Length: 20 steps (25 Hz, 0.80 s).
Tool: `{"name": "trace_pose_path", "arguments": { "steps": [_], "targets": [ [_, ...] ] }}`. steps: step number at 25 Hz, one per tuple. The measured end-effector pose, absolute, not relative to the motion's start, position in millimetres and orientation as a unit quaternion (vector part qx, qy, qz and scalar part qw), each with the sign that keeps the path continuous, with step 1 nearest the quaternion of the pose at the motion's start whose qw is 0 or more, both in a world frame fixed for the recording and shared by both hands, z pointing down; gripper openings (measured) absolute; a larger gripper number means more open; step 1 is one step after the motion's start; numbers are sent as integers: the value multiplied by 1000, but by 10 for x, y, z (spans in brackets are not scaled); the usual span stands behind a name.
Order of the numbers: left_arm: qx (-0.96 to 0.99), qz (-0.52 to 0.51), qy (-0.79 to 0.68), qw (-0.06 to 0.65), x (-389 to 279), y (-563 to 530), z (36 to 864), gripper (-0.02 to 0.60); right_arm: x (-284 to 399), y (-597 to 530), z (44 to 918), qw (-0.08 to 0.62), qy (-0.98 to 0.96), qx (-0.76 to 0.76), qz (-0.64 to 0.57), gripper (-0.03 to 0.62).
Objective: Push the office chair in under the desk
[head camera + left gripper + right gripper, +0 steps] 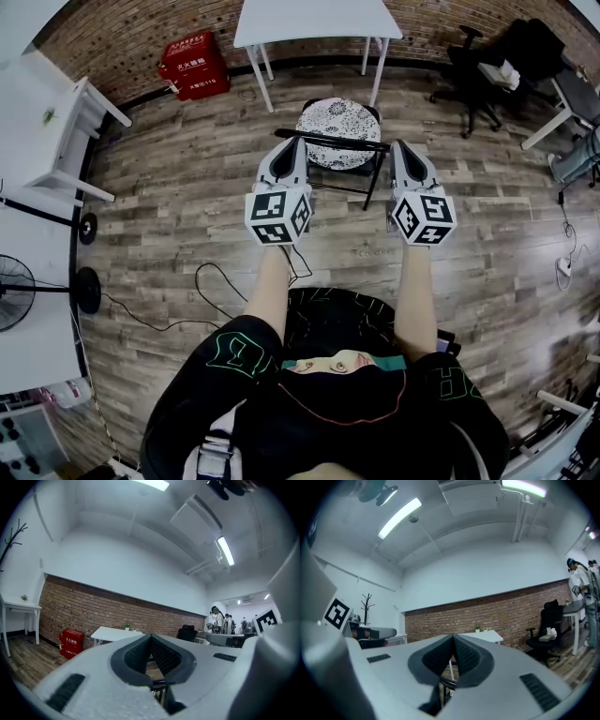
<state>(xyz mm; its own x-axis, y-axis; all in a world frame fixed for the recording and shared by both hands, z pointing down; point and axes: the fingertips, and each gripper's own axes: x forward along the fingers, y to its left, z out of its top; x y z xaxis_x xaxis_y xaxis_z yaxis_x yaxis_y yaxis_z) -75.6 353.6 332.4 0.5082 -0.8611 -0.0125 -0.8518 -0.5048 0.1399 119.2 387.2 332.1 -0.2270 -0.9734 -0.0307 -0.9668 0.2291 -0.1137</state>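
Office chair [339,120], a black frame with a round patterned seat, stands on the wooden floor [187,187] just on the near side of the white desk [317,19]. Its seat lines up between the desk's two near legs and shows in full, not under the top. The chair's thin black back rail [333,142] faces the person, who stands close behind it with both arms stretched forward.

The left gripper [287,142] has its tip at the rail's left end, and the right gripper [401,146] has its tip at the rail's right end. Both point level toward the desk. In each gripper view the two dark ribbed fingers are clenched together, tip against tip, with nothing clamped between them. A piece of the black rail shows just below where they meet. Whether the tips actually press on the rail cannot be told.

A brick wall [122,37] runs along the far side of the room. A red box [194,66] sits on the floor against it, left of the desk. A black swivel chair [487,66] stands far right. A fan [14,292] stands at the left edge, and a dark cable [211,281] trails across the floor near the person's feet.
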Motion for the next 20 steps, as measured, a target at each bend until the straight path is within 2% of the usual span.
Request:
{"name": "trace_pose_path", "arguments": {
  "steps": [12,20],
  "targets": [
    [856,-45,-513,55,-854,3449,3269,9,1144,3707,3287,55,796,-602,-35,2],
    [856,-47,-510,74,-798,2938,3466,9,1277,3252,3436,44,790,-611,-42,3]
  ]
}}
